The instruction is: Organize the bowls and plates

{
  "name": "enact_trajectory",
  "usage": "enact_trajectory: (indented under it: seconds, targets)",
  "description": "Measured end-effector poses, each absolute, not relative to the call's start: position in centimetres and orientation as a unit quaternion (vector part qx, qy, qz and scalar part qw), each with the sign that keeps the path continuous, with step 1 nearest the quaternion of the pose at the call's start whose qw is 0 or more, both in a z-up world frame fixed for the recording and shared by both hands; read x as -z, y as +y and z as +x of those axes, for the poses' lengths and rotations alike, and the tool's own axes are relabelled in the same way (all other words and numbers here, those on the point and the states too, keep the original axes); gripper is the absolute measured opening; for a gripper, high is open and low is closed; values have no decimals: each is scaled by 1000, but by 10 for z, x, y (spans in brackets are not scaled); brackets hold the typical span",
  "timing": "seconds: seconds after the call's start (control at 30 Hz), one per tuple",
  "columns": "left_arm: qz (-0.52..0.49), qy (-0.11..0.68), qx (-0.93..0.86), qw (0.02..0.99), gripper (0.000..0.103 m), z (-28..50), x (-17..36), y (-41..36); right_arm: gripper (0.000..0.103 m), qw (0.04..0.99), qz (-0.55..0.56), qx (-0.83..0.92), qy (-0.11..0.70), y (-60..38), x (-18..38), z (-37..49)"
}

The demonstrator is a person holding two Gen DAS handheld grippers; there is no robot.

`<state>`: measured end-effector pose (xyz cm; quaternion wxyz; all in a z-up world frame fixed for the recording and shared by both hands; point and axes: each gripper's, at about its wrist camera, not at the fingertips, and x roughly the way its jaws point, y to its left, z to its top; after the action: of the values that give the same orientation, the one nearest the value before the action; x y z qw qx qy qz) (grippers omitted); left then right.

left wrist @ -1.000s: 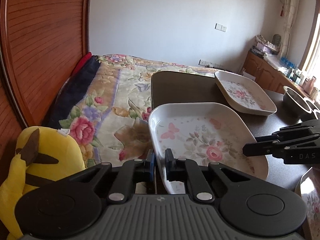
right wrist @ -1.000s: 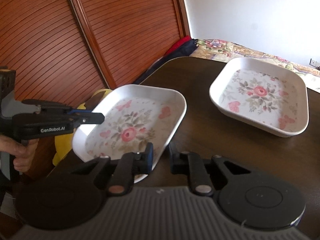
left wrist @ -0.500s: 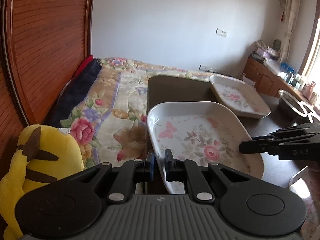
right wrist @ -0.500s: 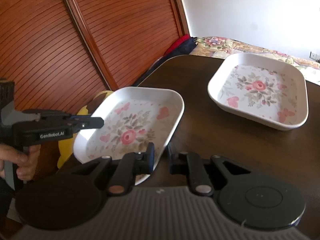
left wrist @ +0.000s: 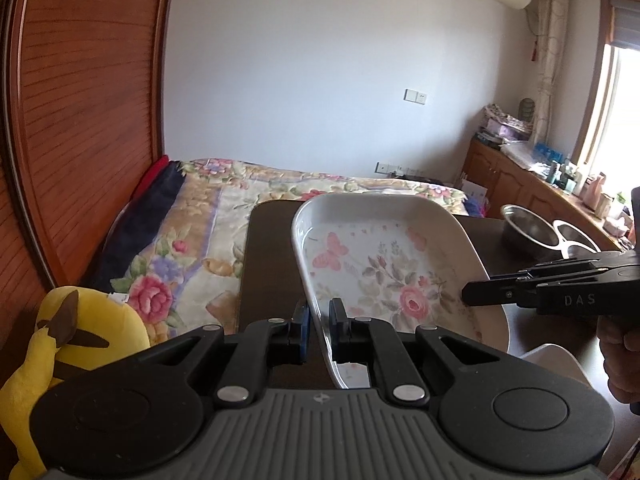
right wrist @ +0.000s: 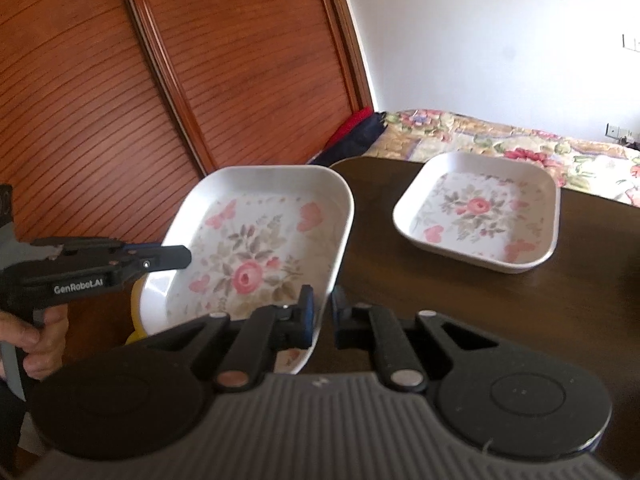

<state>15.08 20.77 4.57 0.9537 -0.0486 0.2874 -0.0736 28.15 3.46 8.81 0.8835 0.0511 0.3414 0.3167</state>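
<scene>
While both tools clamp the same floral plate (left wrist: 384, 276), it hangs tilted above the near corner of the dark surface (right wrist: 460, 304), its far rim raised. The left tool (left wrist: 319, 322) bites the plate's near-left rim, one blue-padded finger outside the wall and the other inside, pressed tight on the white edge. The right tool (right wrist: 323, 314) grips the opposite rim in the same way, its fingers closed on the wall; its jaws have just been closing, with the plate's rim between them. In the left wrist view the right tool comes in from the right side, a hand (left wrist: 618, 356) wrapped round its handle; in the right wrist view the left tool reaches in from the left, likewise held by a hand (right wrist: 38, 340).

A second floral plate (right wrist: 478, 210), square with rounded corners and the same rose and butterfly print, rests flat on the surface farther back, well apart from the lifted one. Beyond the held plate, toward the window side, a steel bowl (left wrist: 522, 230) stands on the surface, with a white-rimmed dish (left wrist: 576, 236) just beside it. A further white rim (left wrist: 556, 360) shows on the surface below the held plate's right edge.

Behind the surface lies a bed with a flowered quilt (left wrist: 208, 240), and a yellow plush toy (left wrist: 68, 340) sits at the left against the slatted wooden wardrobe doors (right wrist: 140, 80).
</scene>
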Motion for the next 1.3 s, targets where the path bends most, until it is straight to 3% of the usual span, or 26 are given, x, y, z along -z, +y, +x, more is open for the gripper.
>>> enact_trajectory:
  seconds: [0.7,1.3]
  targets:
    - [-17,262,140,955,37,81,-48,117,8,911,75,-274,297,-46,-105,195]
    - [-7,293,163,942,37,84,-17,91,8,911,90,-255,313,-89,-78,166]
